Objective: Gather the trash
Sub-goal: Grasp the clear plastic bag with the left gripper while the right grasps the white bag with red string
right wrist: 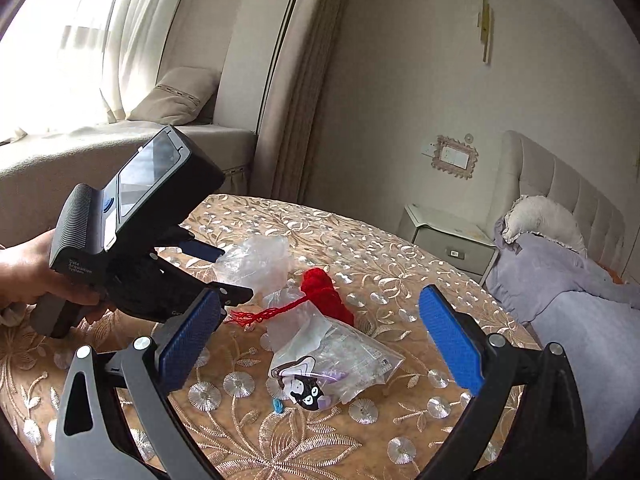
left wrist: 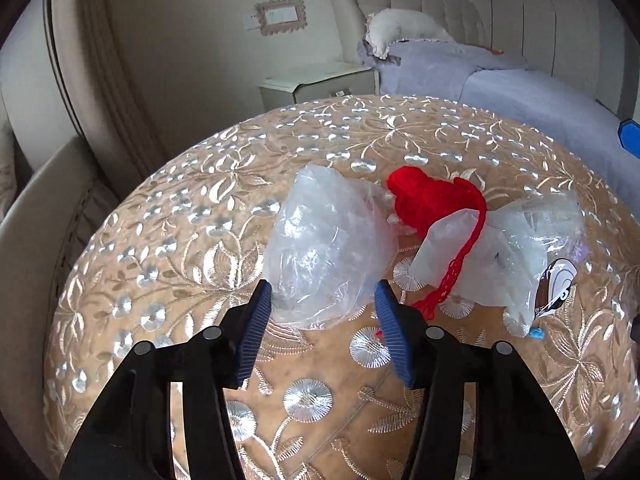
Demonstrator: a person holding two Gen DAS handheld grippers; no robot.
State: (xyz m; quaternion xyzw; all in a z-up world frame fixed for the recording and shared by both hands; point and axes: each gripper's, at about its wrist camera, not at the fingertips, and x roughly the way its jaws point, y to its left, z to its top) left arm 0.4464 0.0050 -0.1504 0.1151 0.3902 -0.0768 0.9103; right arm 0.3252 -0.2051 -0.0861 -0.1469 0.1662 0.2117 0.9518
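Note:
A crumpled clear plastic bag [left wrist: 324, 248] lies on the round embroidered table [left wrist: 200, 208]. My left gripper [left wrist: 323, 300] is open, its blue pads on either side of the bag's near end. A red yarn bundle [left wrist: 432, 200] with a trailing strand lies beside it, partly over a second clear bag with a cartoon sticker [left wrist: 516, 256]. In the right wrist view my right gripper [right wrist: 320, 336] is open and empty above the sticker bag [right wrist: 332, 364], with the red yarn [right wrist: 324, 292], the first bag [right wrist: 256, 260] and the left gripper [right wrist: 224, 276] beyond.
A small blue scrap [right wrist: 278, 405] lies on the table [right wrist: 400, 276] near the sticker bag. A bed [left wrist: 520, 80] with a grey cover and a nightstand [left wrist: 316, 84] stand beyond the table. A window seat [right wrist: 120, 148] with curtains is to the left.

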